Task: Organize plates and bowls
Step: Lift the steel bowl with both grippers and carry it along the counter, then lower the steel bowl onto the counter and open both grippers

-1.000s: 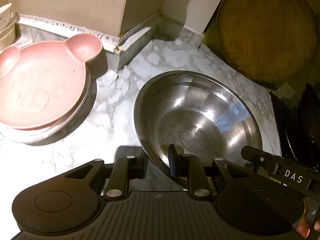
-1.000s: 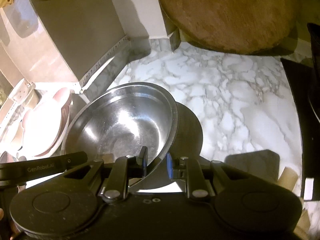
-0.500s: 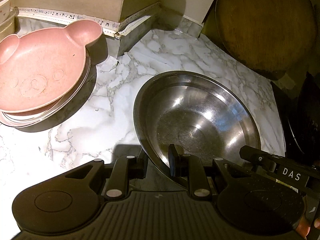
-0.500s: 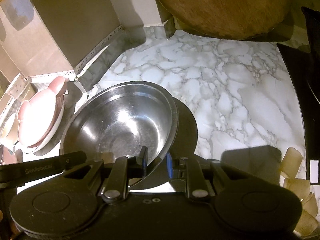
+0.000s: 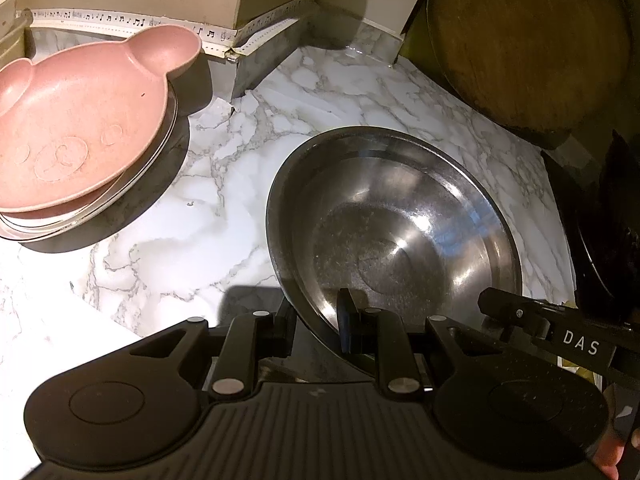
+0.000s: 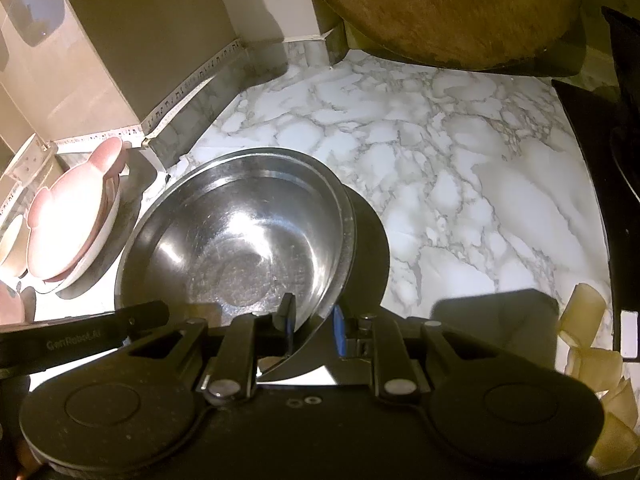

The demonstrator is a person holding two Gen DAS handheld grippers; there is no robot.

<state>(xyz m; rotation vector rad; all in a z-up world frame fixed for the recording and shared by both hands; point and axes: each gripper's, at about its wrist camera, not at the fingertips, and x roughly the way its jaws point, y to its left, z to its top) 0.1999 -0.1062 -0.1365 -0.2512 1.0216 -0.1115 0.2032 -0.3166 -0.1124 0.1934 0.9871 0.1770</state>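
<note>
A large steel bowl (image 5: 400, 236) is held above the marble counter (image 5: 248, 160) by both grippers. My left gripper (image 5: 316, 324) is shut on its near left rim. My right gripper (image 6: 312, 328) is shut on its near right rim; the bowl (image 6: 240, 240) fills the lower left of the right wrist view. A pink bear-shaped plate (image 5: 76, 128) lies on top of a stack of plates at the far left, also visible in the right wrist view (image 6: 68, 216). The bowl is to the right of that stack and apart from it.
A round wooden board (image 5: 528, 40) leans against the back wall at the right. A dark stove edge (image 6: 600, 184) borders the counter on the right. A beige box (image 6: 132, 40) stands at the back left. Pale crinkled pieces (image 6: 592, 344) lie at the near right.
Both grippers have pulled back with the bowl still held. More counter shows ahead, and the pink plate stack has shifted further away to the left.
</note>
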